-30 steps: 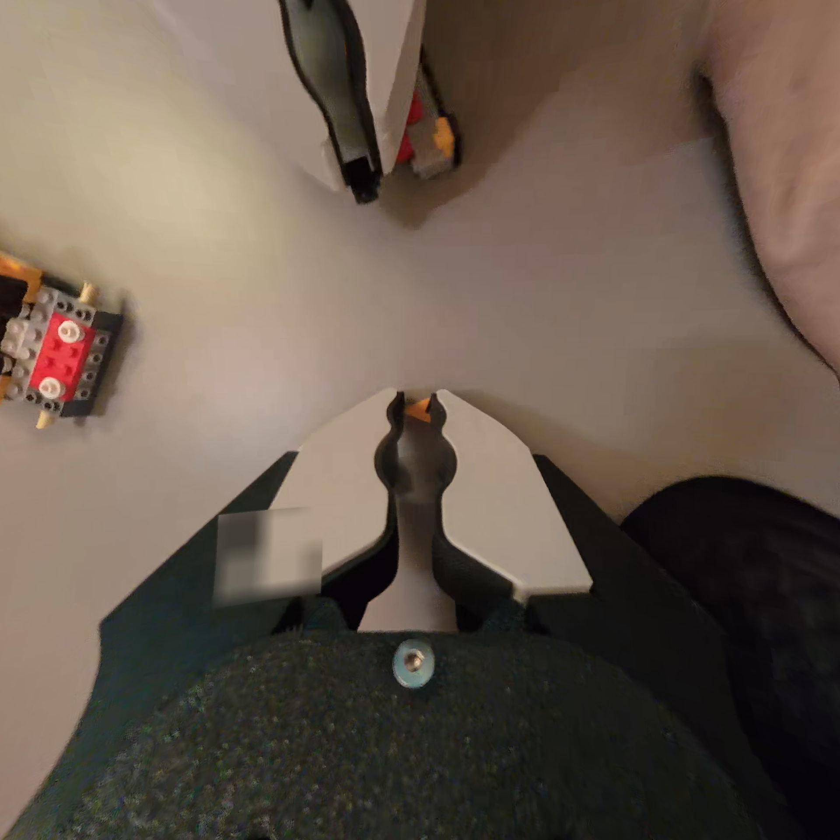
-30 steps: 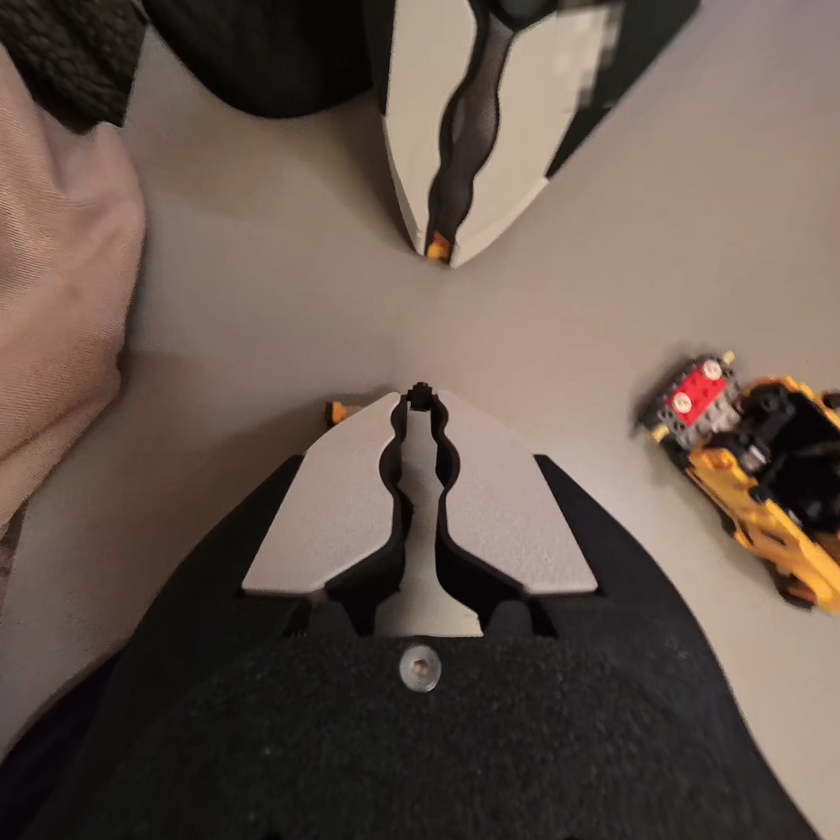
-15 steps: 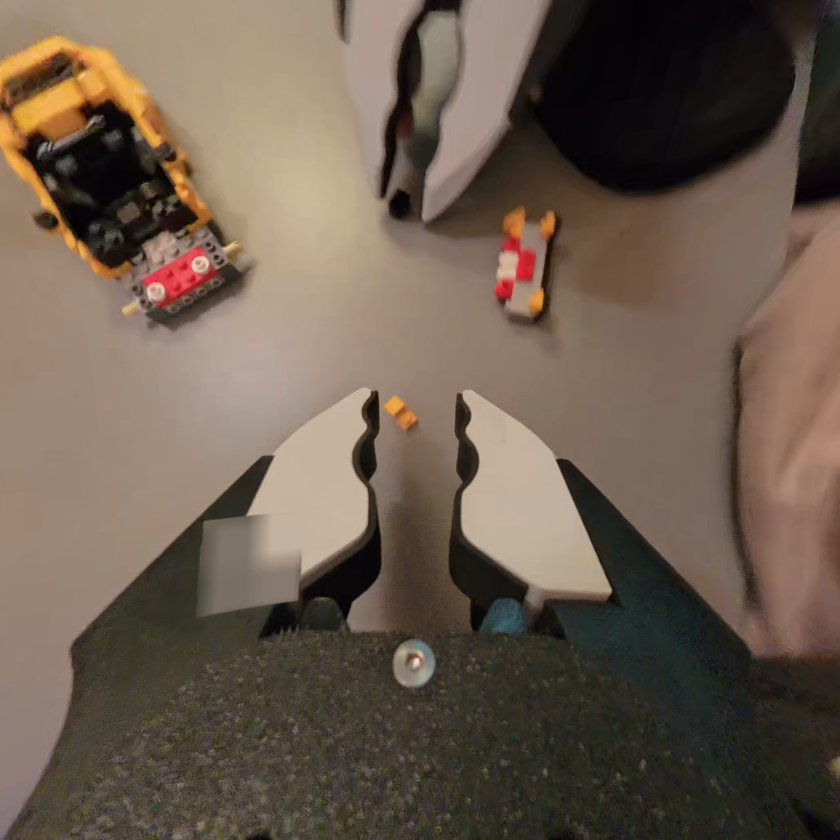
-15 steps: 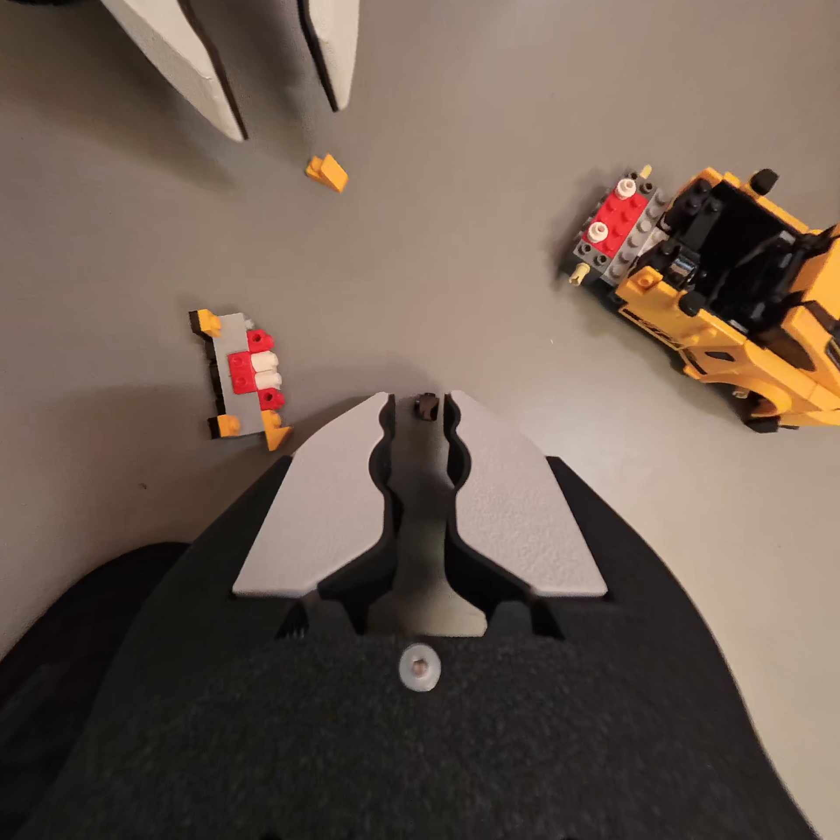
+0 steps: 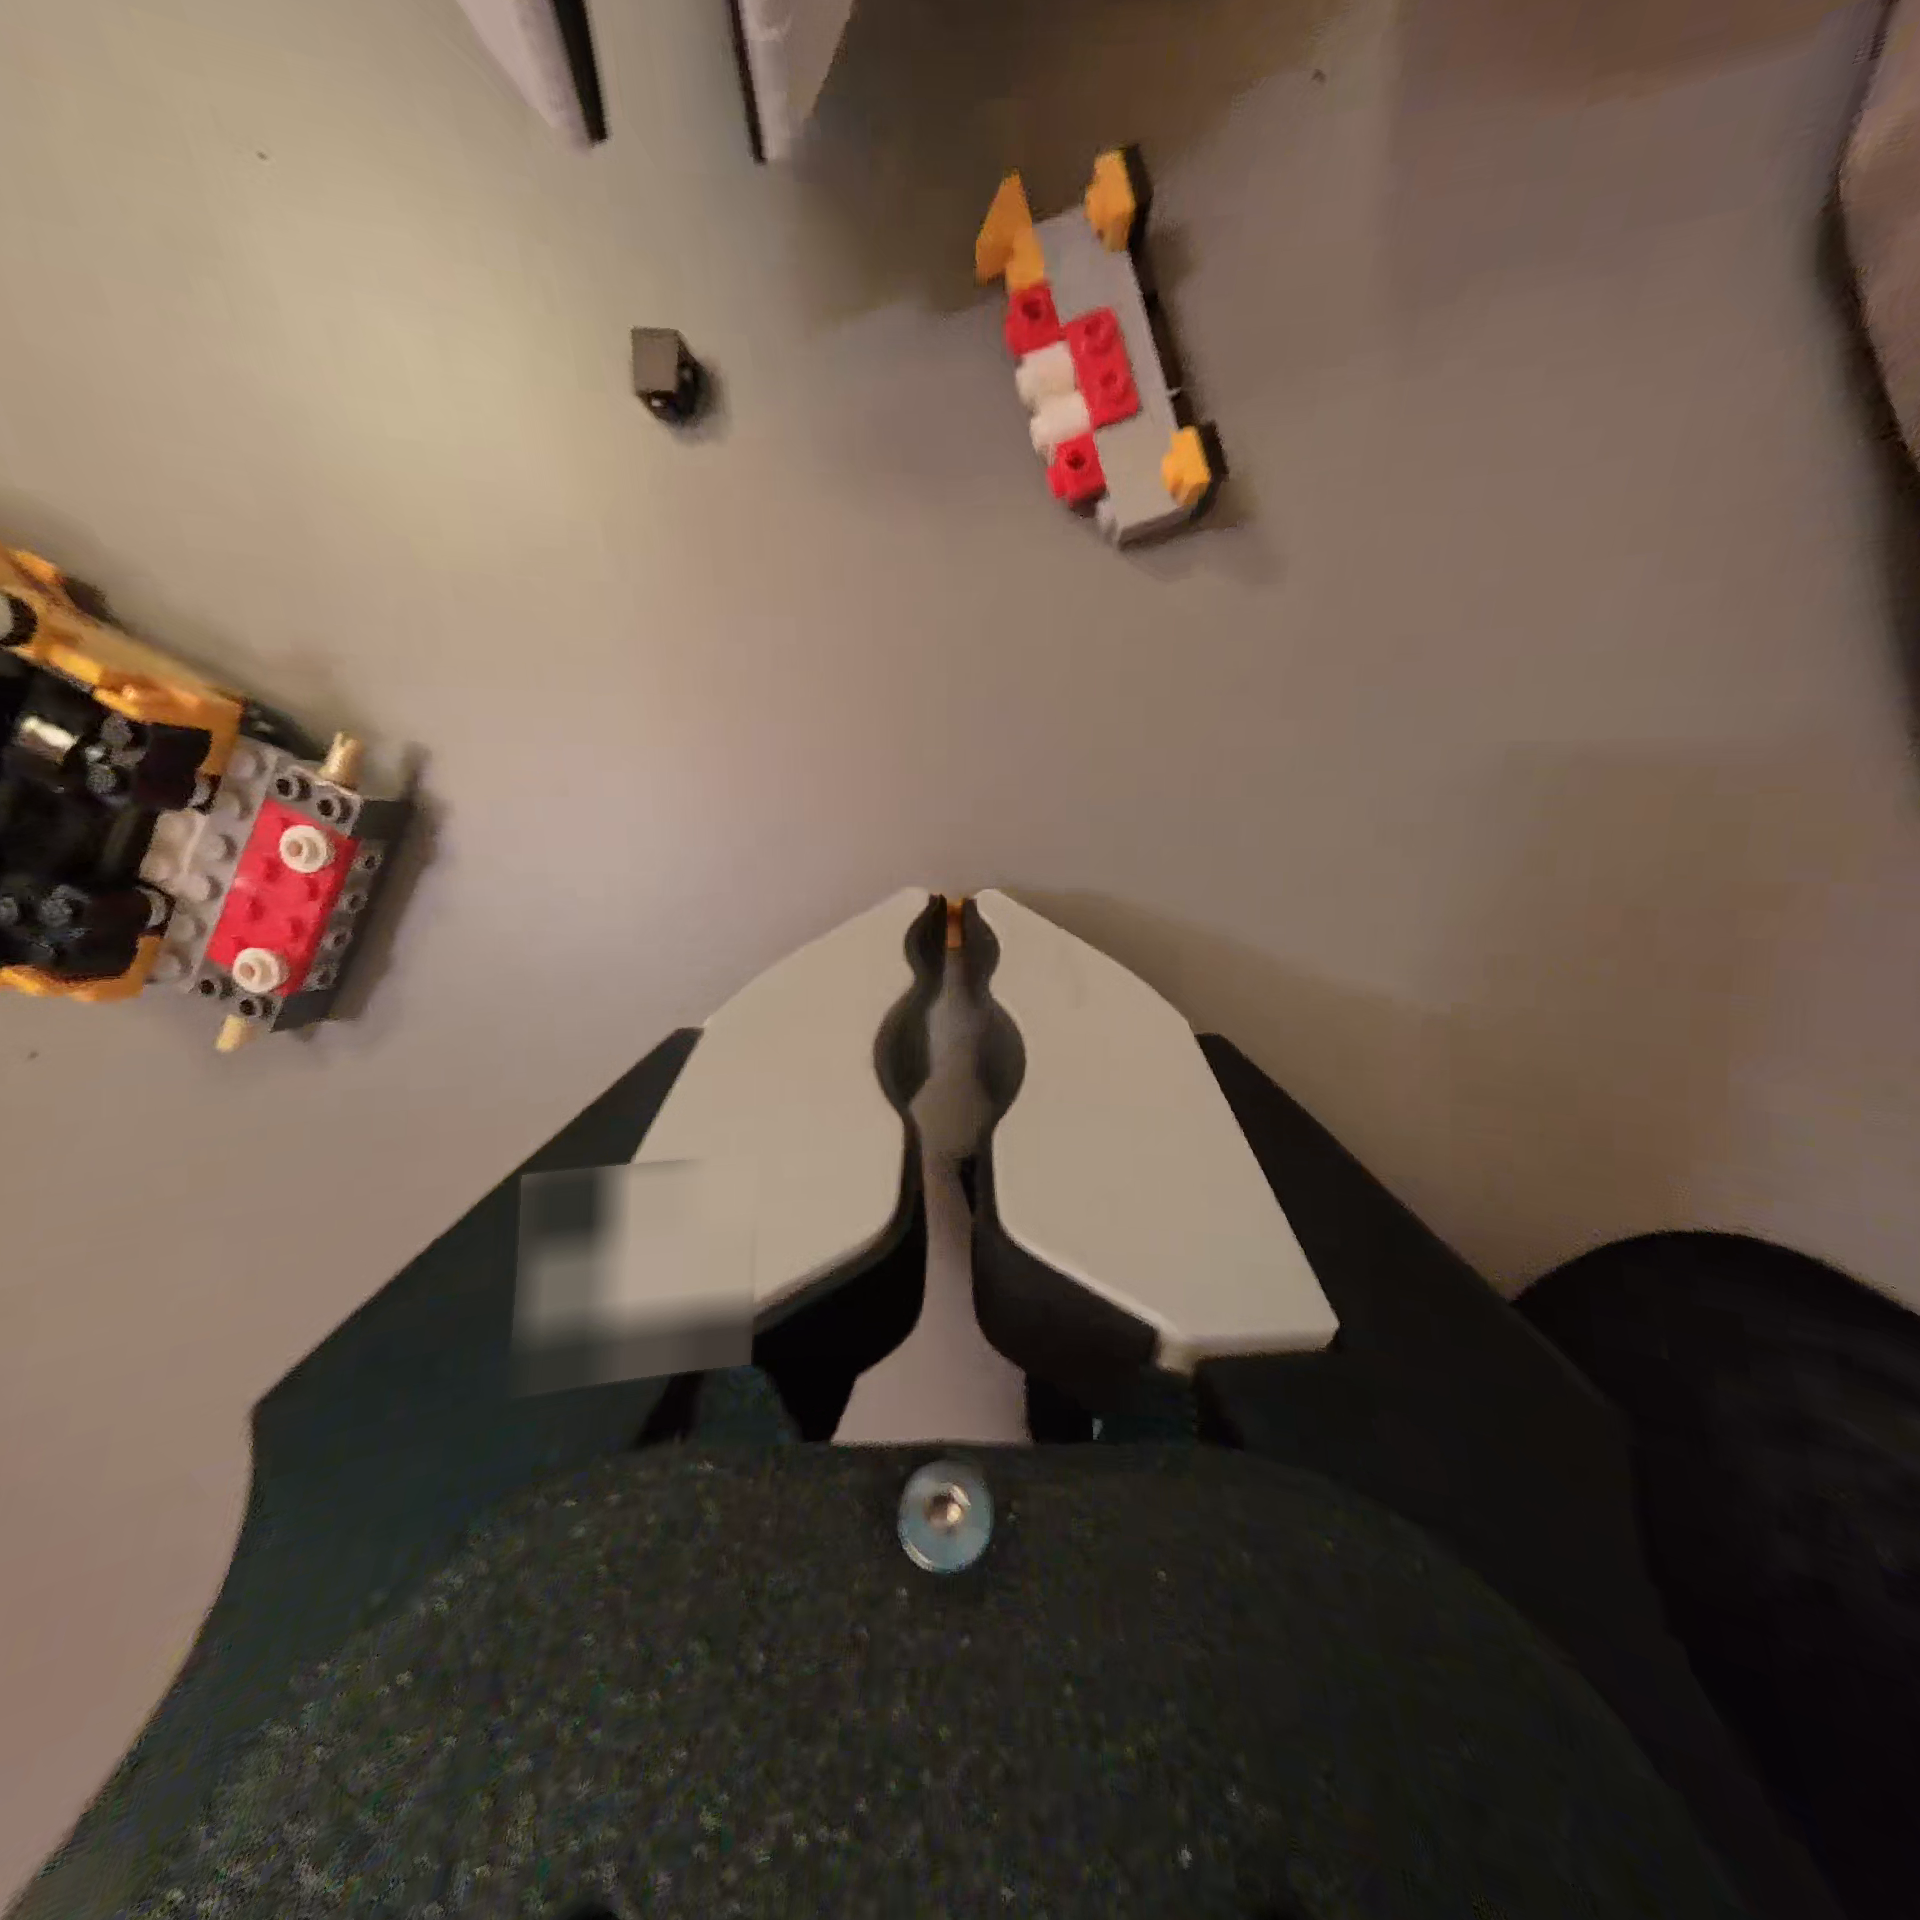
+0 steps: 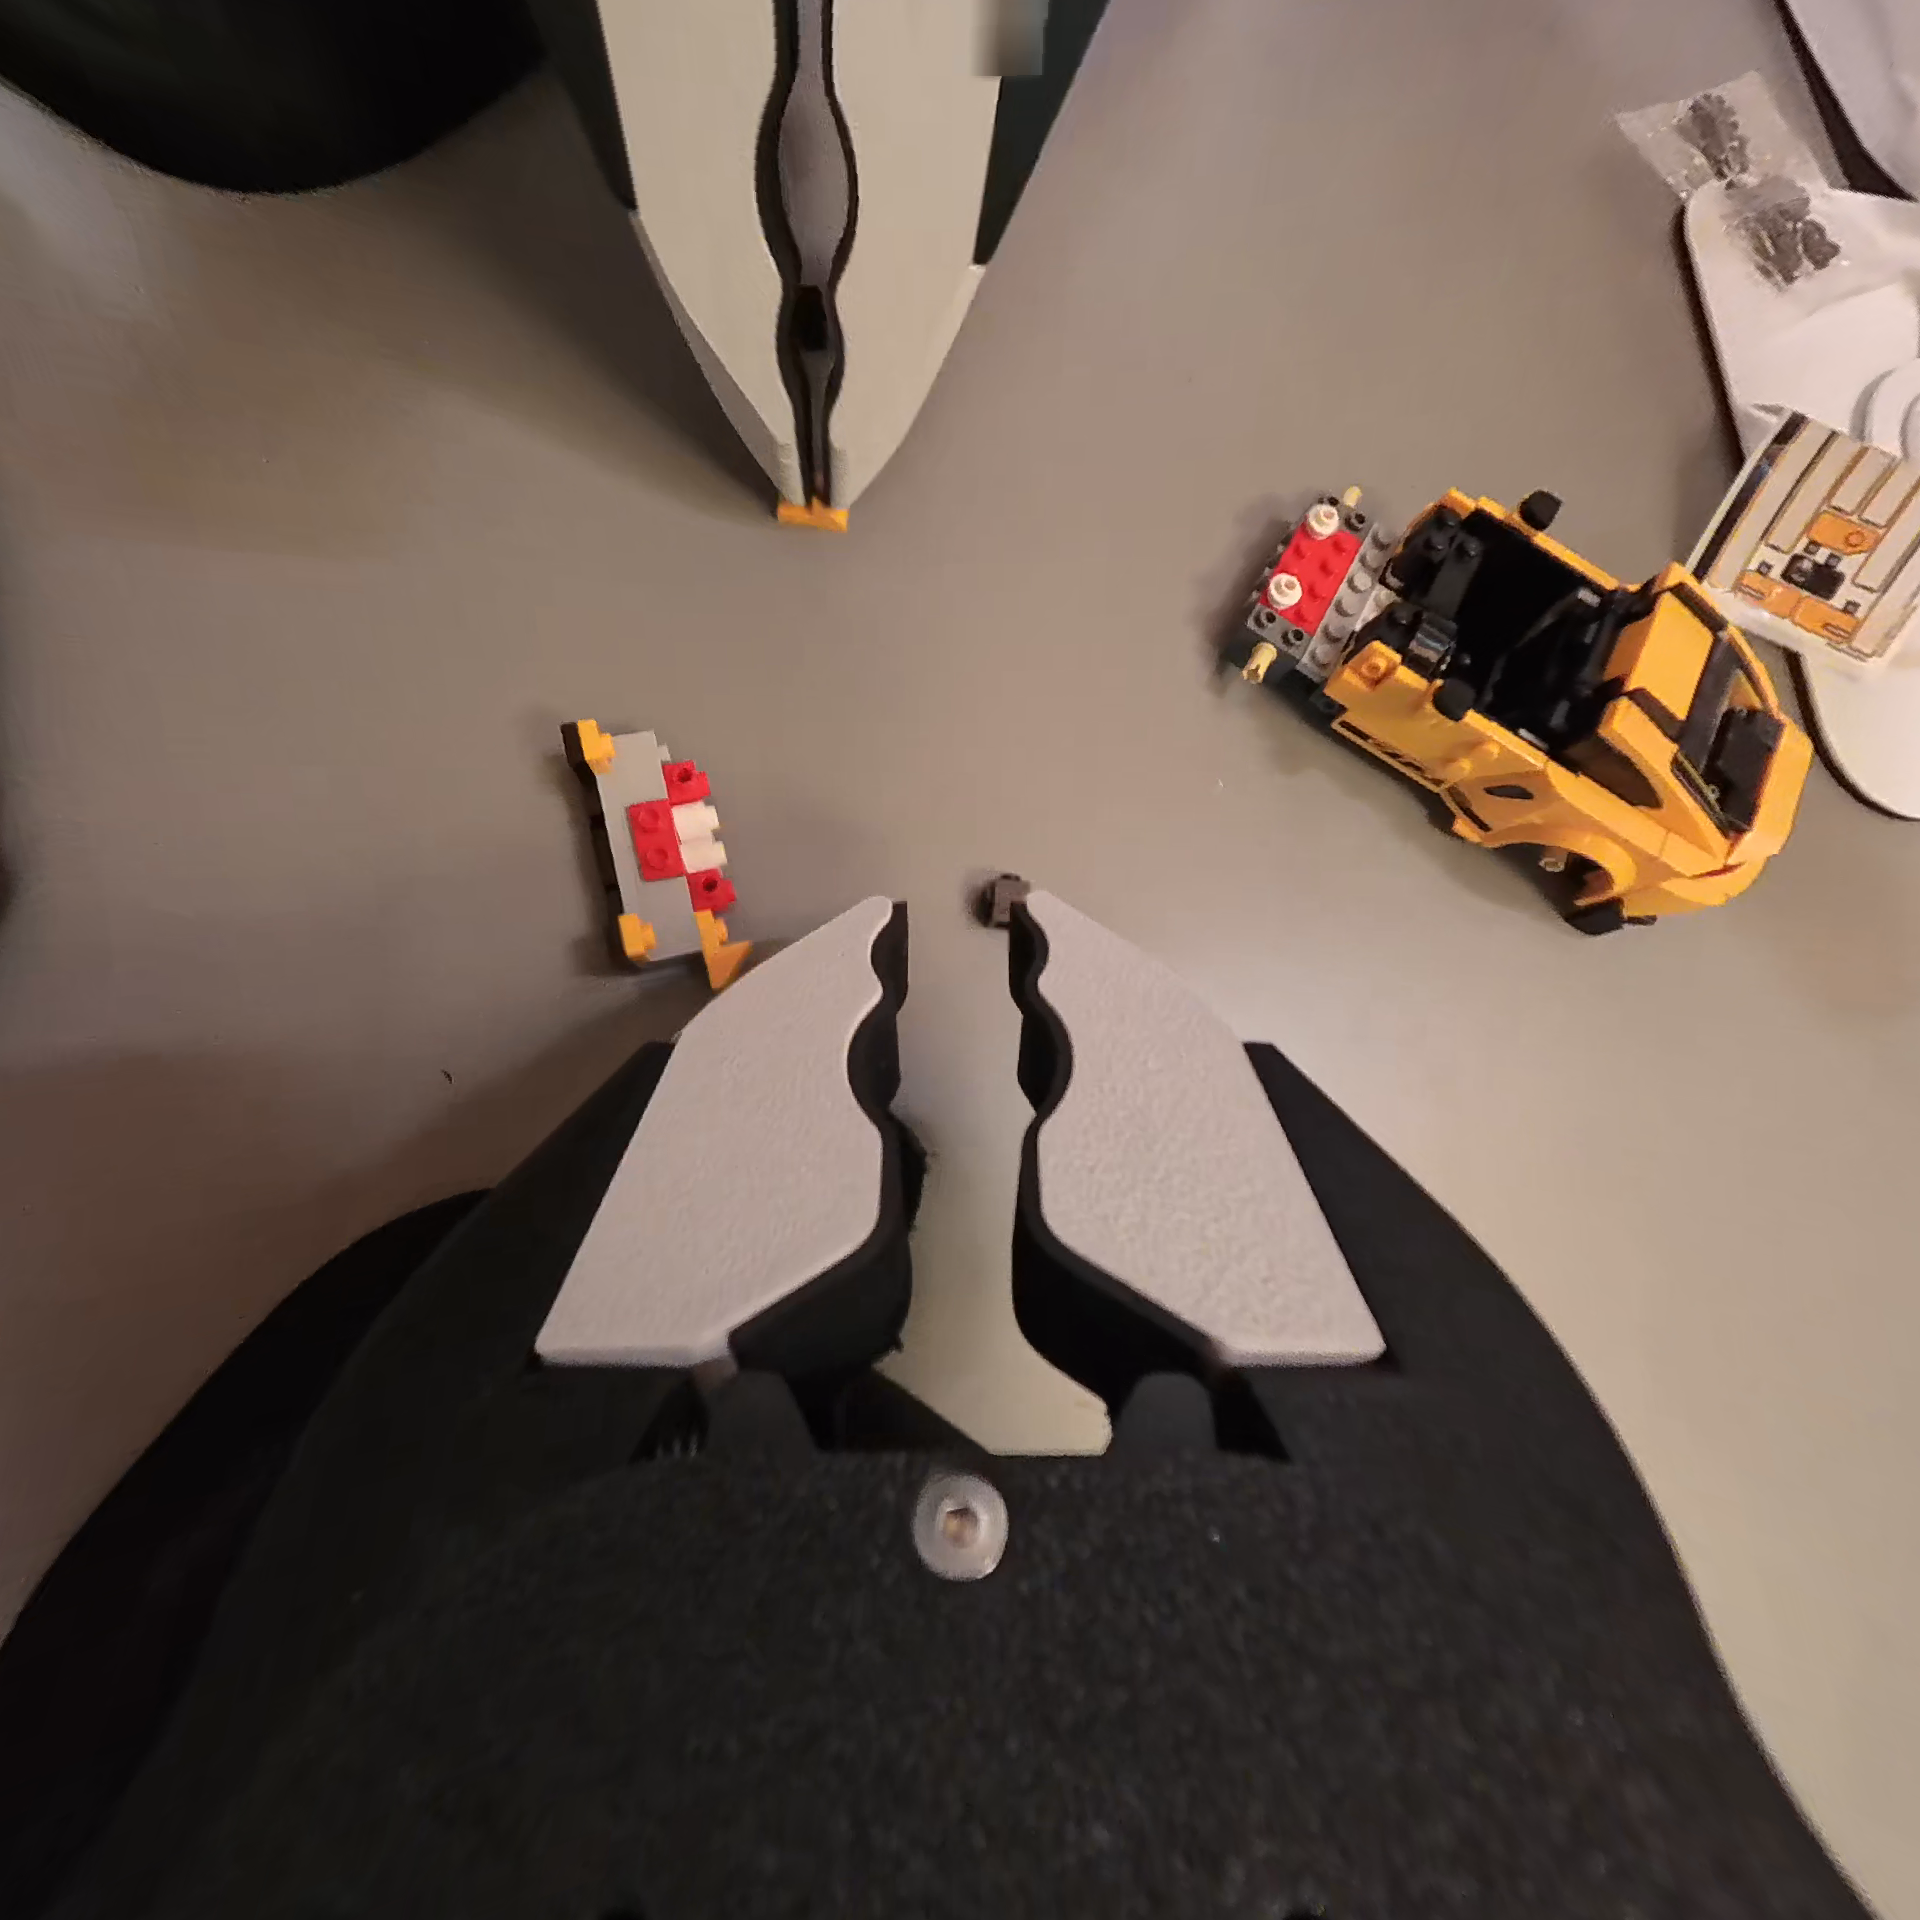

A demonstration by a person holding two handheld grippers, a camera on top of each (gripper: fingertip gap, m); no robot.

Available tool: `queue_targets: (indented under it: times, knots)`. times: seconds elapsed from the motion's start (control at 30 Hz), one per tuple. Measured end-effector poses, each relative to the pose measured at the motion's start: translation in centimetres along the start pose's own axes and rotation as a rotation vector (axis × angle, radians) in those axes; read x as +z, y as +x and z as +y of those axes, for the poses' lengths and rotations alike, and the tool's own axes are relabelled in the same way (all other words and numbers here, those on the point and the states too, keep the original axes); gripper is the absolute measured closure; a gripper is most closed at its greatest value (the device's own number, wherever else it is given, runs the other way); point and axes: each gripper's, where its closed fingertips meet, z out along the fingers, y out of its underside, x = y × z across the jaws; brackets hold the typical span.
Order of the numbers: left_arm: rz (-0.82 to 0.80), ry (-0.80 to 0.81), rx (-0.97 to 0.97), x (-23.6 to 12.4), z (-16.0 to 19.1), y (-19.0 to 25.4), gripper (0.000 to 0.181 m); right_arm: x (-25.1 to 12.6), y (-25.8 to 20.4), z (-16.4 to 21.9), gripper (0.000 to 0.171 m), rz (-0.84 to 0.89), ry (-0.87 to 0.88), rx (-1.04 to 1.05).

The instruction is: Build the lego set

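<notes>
My left gripper (image 5: 954, 906) is shut on a small orange wedge piece (image 5: 954, 923), low over the grey table; the right wrist view shows the wedge (image 6: 812, 514) at its closed tips (image 6: 812, 488). My right gripper (image 6: 958, 914) is open and empty. A small black piece (image 6: 1006, 896) lies on the table, touching or just beside the right fingertip (image 6: 1039, 925); it also shows in the left wrist view (image 5: 660, 369). A grey sub-assembly with red, white and orange bricks (image 6: 665, 842) lies left of my right gripper. The partly built yellow car (image 6: 1538, 707) stands to the right.
A clear bag of dark pieces (image 6: 1745, 187), a white sheet (image 6: 1808, 312) and a striped orange-and-white sheet (image 6: 1829, 561) lie at the far right. In the left wrist view the car (image 5: 156, 831) is at the left, the sub-assembly (image 5: 1101, 353) ahead, and cloth (image 5: 1886, 260) at the right edge. Tip to tip, the grippers are about 11 cm apart.
Half a second ago my left gripper was open with the orange wedge on the table; now it is shut on it. My right gripper has opened wider, leaving the black piece on the table.
</notes>
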Motion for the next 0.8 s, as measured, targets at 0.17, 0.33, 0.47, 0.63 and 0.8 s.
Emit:
queue_targets:
  times: [0.17,0.33,0.47,0.63,0.8]
  knots:
    - [-0.026,0.15,-0.156,-0.1,-1.4,-0.7,0.18,0.0,0.8,1.4,0.153,0.027,-0.012,0.007]
    - [-0.022,0.527,-0.437,-2.1,-5.7,-1.7,0.18,0.8,1.5,1.8,0.153,-0.013,-0.012,0.051]
    - [0.085,0.754,-0.678,-3.0,-7.6,-2.9,0.18,1.4,1.6,1.1,0.153,-0.038,-0.039,-0.01]
    - [0.168,0.888,-0.824,-3.8,-7.6,-4.2,0.18,3.1,0.9,1.3,0.156,-0.106,-0.119,-0.054]
    - [0.202,0.942,-0.939,-4.1,-7.1,-4.9,0.18,3.4,1.5,0.4,0.162,-0.055,-0.065,-0.111]
